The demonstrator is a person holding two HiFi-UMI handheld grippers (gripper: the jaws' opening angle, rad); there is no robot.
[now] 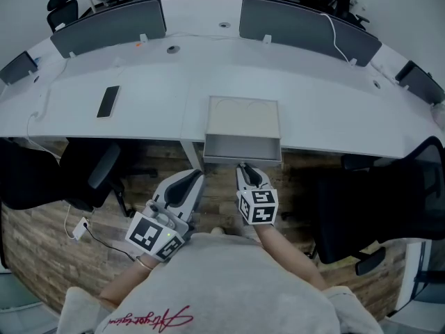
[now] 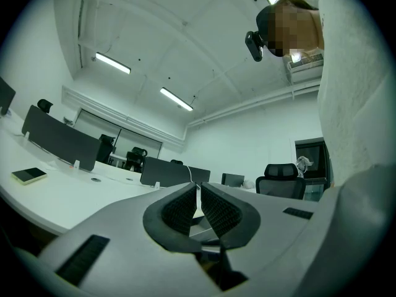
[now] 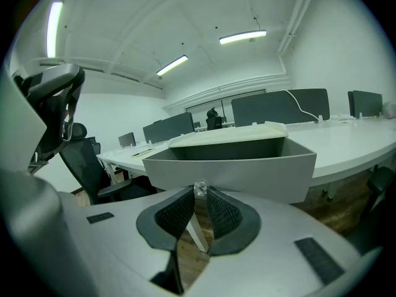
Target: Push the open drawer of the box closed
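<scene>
A cream box stands at the front edge of the white desk. Its grey drawer is pulled out over the desk edge; the right gripper view shows the drawer empty inside. My right gripper sits at the middle of the drawer front, and its jaws are shut on the small clear drawer knob. My left gripper hangs lower left of the drawer, apart from it. In its own view the left gripper is shut and empty, pointing over the desk.
A phone lies on the desk's left part. Grey dividers line the far side. Black office chairs stand on the left and right of me on the wooden floor, and a desk leg is beside the drawer.
</scene>
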